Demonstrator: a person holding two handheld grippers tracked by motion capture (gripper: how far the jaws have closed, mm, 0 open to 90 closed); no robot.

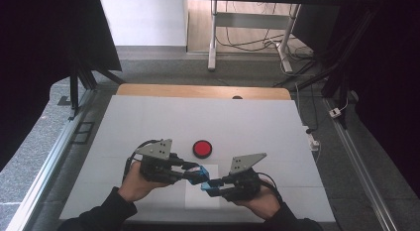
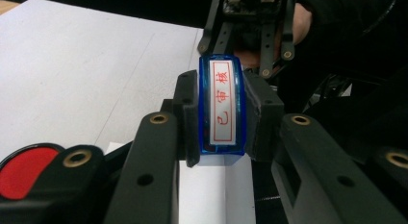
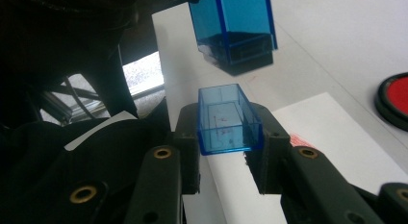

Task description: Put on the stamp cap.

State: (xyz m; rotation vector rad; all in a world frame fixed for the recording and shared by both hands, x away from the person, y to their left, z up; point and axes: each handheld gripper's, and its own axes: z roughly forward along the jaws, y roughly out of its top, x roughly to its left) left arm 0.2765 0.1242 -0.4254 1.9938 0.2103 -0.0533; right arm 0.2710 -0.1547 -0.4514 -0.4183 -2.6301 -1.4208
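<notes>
My left gripper (image 1: 198, 173) is shut on a blue translucent stamp (image 2: 222, 108), whose white label carries red characters. My right gripper (image 1: 208, 186) is shut on the stamp's clear blue cap (image 3: 228, 120), its open end facing the stamp body (image 3: 233, 27), which hangs just beyond it. Stamp (image 1: 200, 174) and cap (image 1: 206, 187) are a small gap apart above a white sheet of paper (image 1: 198, 199). In the left gripper view the jaws clamp the stamp's sides, and the right gripper's linkage (image 2: 250, 22) shows behind it.
A round red ink pad (image 1: 202, 148) with a black rim lies just beyond the paper, and it is also seen as a red disc (image 3: 394, 99) in the right gripper view. The white table mat (image 1: 198, 117) stretches back to a wooden edge (image 1: 203, 90).
</notes>
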